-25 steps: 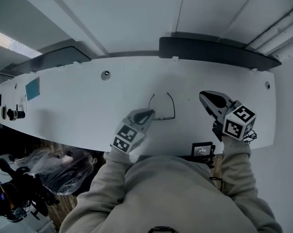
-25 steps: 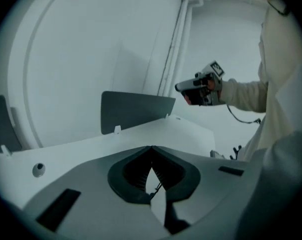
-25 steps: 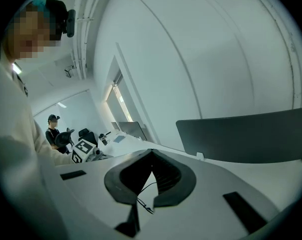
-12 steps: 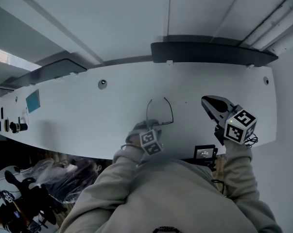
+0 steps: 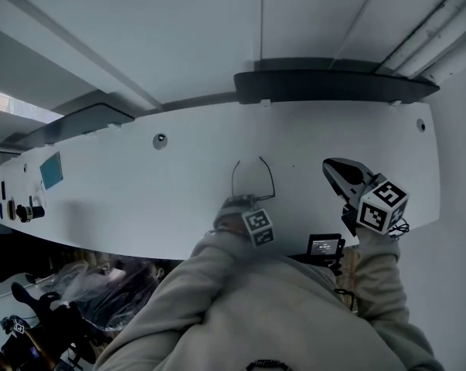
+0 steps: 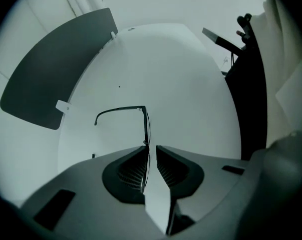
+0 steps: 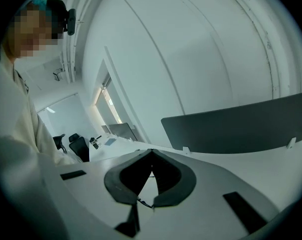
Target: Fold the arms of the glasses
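One long white desk (image 5: 124, 184) is carrying everything. Two dark grey divider panels are standing along its far edge, one right of centre (image 5: 333, 87), one toward the left end (image 5: 70, 126). One pair of thin black wire-framed glasses (image 6: 146, 129) is lying near the desk's near edge, about mid-length, both arms spread and pointing to the far edge.

One small black box with a screen (image 5: 323, 246) is sitting at the near edge toward the right end. One teal card (image 5: 51, 170) and one small black object (image 5: 28, 209) are lying at the left end. Two round holes (image 5: 161, 140) are showing near the far edge. The person's beige sleeves (image 5: 217, 284) are covering part of the near edge.

The left gripper (image 6: 151, 147) is pointing down over the glasses' front. Its jaws have just been closing and are standing a narrow slit apart, with the front frame between them against one pad and a sliver of desk showing beside the other. The right gripper (image 7: 152, 151) is hanging over the right end, jaws pressed together, holding nothing.
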